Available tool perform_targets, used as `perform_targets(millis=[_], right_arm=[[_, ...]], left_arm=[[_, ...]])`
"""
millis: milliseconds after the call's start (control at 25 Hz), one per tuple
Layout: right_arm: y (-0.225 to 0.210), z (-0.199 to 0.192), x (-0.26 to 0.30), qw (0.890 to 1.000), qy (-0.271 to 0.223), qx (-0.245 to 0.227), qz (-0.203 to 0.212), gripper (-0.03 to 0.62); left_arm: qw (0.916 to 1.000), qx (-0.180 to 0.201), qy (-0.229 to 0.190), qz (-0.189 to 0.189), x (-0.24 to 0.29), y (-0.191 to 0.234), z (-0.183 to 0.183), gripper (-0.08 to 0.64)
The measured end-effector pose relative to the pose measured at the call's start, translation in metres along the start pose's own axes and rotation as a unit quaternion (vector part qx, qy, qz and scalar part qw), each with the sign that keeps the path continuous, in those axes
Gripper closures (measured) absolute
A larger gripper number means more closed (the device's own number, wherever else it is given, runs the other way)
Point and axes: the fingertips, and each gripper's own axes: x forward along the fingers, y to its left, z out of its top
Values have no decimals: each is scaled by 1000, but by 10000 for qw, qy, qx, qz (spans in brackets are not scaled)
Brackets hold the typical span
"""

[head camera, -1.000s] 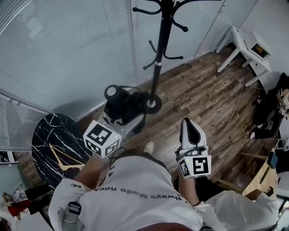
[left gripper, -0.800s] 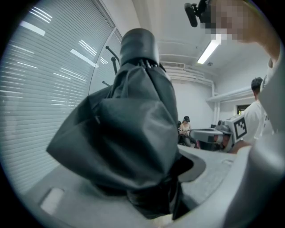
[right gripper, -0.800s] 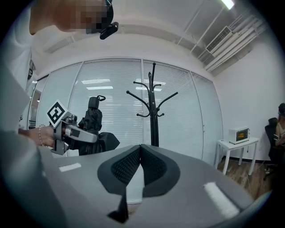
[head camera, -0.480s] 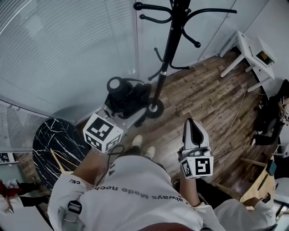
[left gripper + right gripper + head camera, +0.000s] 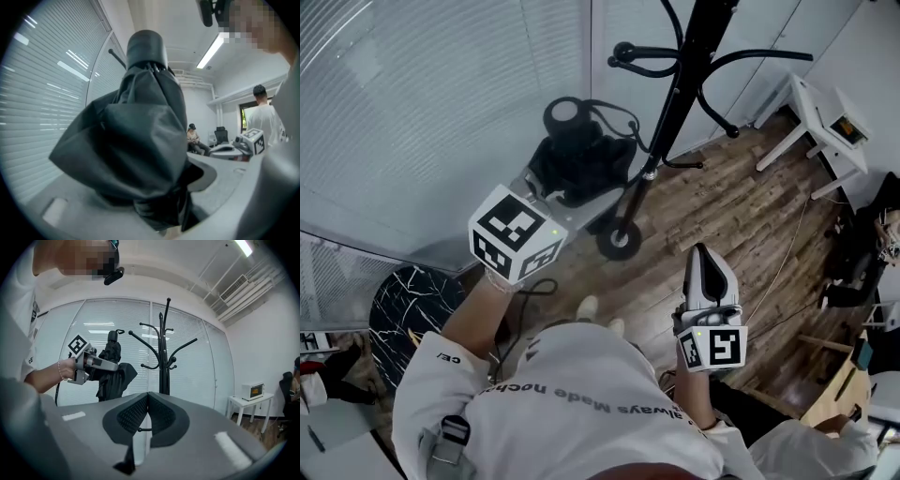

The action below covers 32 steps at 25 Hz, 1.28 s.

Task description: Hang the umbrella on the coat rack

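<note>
- Round black marble table (image 5: 411,302): stands on the floor well left of the coat rack (image 5: 673,98), partly hidden behind the person's left arm.
- Left gripper (image 5: 558,202): held up left of the coat rack pole, pointing toward it. Its jaws are clamped on the folded fabric of the umbrella (image 5: 581,161).
- Umbrella: black, folded, carried upright in the left gripper, with its round end cap on top. In the right gripper view it sits just left of the coat rack's hooks and apart from them, not hung on any hook.
- Coat rack: black pole with curved hooks on a round base, standing on the wood floor in front of the white blinds (image 5: 431,103).
- Right gripper (image 5: 705,267): held right of the coat rack base and lower than the left gripper. The right gripper view shows its jaws together with nothing between them, facing the coat rack pole.
- White side table (image 5: 811,101): stands well right of the coat rack against the wall, with a small box-shaped appliance (image 5: 253,391) on top.
</note>
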Motion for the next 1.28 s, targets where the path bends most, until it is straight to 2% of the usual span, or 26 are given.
perform_targets(millis=[280, 440, 1000, 1280], right_arm=[[-13, 4, 17, 10000, 4, -2, 8, 591], [-20, 8, 23, 10000, -16, -9, 45, 591], [-13, 29, 55, 9980, 243, -256, 526, 591], [-7, 41, 67, 9969, 191, -297, 697, 591]], left_arm=[[9998, 174, -96, -44, 16, 21, 37, 276], [9999, 23, -78, -114, 27, 30, 46, 276], [9993, -305, 228, -59, 42, 47, 25, 276], [9978, -504, 415, -145, 57, 49, 2, 276]])
